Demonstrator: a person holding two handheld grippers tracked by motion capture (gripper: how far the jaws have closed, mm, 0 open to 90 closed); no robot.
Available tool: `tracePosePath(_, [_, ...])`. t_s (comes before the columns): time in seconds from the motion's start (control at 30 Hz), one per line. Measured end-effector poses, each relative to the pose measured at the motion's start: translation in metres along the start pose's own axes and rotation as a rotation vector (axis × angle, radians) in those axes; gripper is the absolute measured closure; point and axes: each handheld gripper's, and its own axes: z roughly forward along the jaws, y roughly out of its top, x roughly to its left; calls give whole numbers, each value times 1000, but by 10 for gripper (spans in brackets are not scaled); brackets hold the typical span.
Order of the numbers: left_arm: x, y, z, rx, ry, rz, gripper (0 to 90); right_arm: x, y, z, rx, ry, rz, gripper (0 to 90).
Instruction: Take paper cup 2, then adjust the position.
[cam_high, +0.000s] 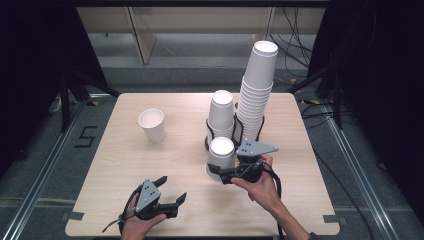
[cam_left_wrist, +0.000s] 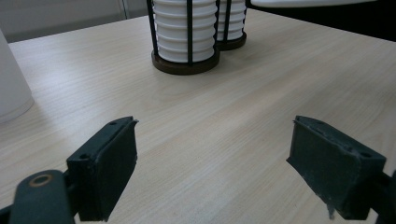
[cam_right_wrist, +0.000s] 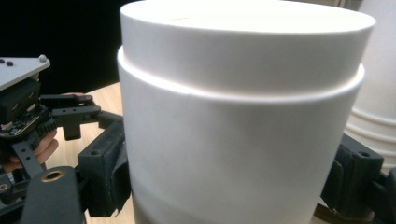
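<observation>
Gripping fingers, right gripper (cam_high: 218, 173): closed on inverted cup (cam_high: 221, 159), low on its wall.
Left gripper (cam_high: 172, 190): fingers (cam_left_wrist: 105, 168) apart, nothing between, over bare table (cam_high: 150, 170).
Cup position: standing upside down, just before the two cup racks (cam_high: 235, 131).
Single upright cup (cam_high: 152, 125): far left.

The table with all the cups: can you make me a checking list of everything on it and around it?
Surface: pale wooden table, square, bare wood between things.
Job's things: upside-down paper cup in front of two black wire holders; short stack and tall stack in them.
Clutter: one upright cup standing alone at the left.
Grippers: right claw closed around the upside-down cup; left claw open, holding nothing.
Cables: black cables on the floor at the right.
Surroundings: grey floor, dark curtains at both sides.
</observation>
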Motion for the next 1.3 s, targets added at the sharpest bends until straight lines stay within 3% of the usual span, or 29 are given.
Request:
tracePosePath(0.1, [0, 0, 0, -11, -5, -2, 147, 2, -2, 2, 14, 3, -6, 186])
tracePosePath(0.13, [0, 0, -1, -4, 0, 0, 147, 4, -4, 5, 19, 23, 7, 185])
tracePosePath(0.2, [0, 0, -1, -7, 0, 0, 147, 7, -6, 6, 26, 19, 20, 186])
tracePosePath(0.23, [0, 0, -1, -8, 0, 0, 147, 7, -7, 8, 25, 26, -3, 185])
tracePosePath(0.33, [0, 0, -1, -8, 2, -2, 147, 10, -10, 15, 40, 55, 9, 186])
tracePosePath(0.6, [-1, 0, -3, -19, -7, -2, 147, 12, -13, 21, 50, 50, -12, 185])
tracePosePath(0.73, [-3, 1, -4, -46, -28, -7, 147, 14, -14, 24, 43, 45, -8, 185])
tracePosePath(0.87, [-5, 3, -1, -92, -94, -50, 147, 18, -13, 29, 45, 59, 2, 185])
tracePosePath(1.0, [-12, 4, 0, -105, -133, -28, 146, 23, -13, 37, 46, 86, -1, 185])
tracePosePath(1.03, [-13, 4, 1, -110, -134, -21, 146, 24, -13, 38, 48, 82, -22, 186])
tracePosePath(1.07, [-15, 5, 0, -101, -129, -15, 146, 25, -14, 40, 32, 99, -10, 186])
tracePosePath(1.13, [-16, 5, 1, -101, -137, -16, 146, 29, -13, 41, 53, 104, 2, 186])
tracePosePath(1.27, [-18, 6, 4, -117, -153, -49, 146, 32, -13, 45, 36, 114, -30, 187])
tracePosePath(1.3, [-19, 6, 5, -122, -151, -51, 146, 35, -14, 45, 42, 118, -9, 187])
